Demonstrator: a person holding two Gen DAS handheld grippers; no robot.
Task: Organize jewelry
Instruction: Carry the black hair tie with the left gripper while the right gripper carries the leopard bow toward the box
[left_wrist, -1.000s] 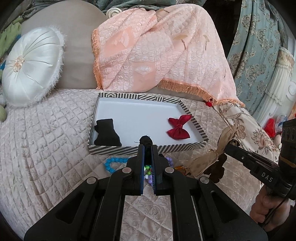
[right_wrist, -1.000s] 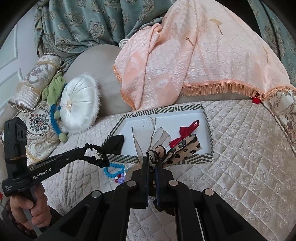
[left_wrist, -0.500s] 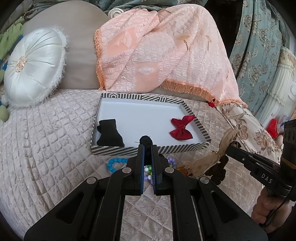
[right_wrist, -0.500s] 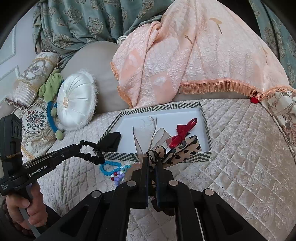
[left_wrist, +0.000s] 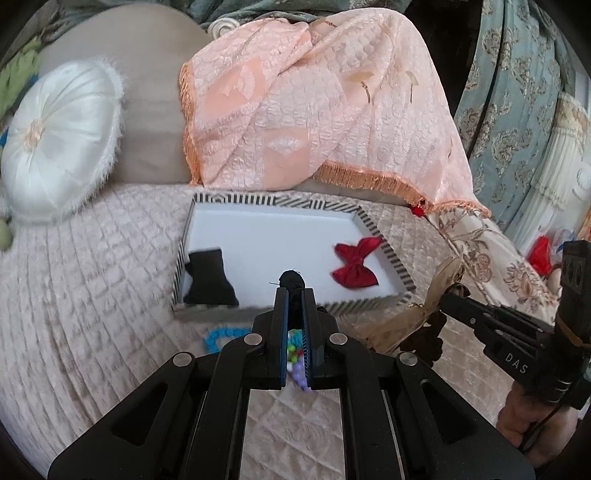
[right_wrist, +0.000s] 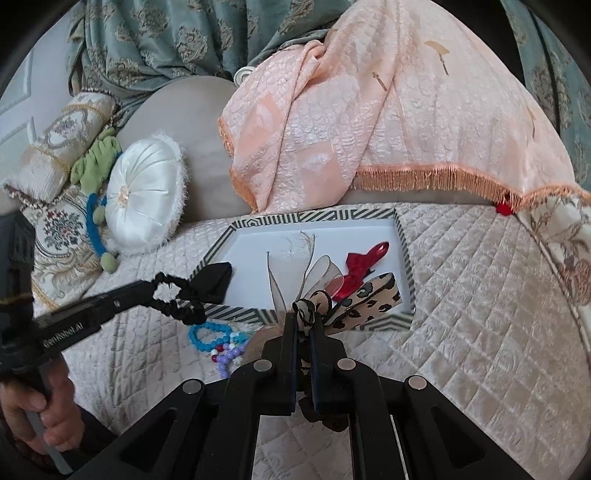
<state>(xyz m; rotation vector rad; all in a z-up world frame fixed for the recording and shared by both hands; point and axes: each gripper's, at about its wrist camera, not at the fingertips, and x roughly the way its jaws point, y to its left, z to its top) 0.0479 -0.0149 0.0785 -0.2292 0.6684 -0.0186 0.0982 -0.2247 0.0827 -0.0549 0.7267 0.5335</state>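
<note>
Reading "GenRobot.AI" on our left gripper (right_wrist: 147, 291), we clamp a black elastic scrunchie (right_wrist: 177, 299); our right gripper (left_wrist: 441, 295), marked "DAS", pinches a leopard-print ribbon bow (right_wrist: 354, 299) above the striped white tray (left_wrist: 280, 201).

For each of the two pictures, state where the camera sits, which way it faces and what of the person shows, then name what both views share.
Left wrist: rides the left gripper, facing the striped tray; the person's right hand shows.
Right wrist: rides the right gripper, facing the same tray; the person's left hand shows.
Shared: tray, red bow, blue bead bracelet, peach throw.
</note>
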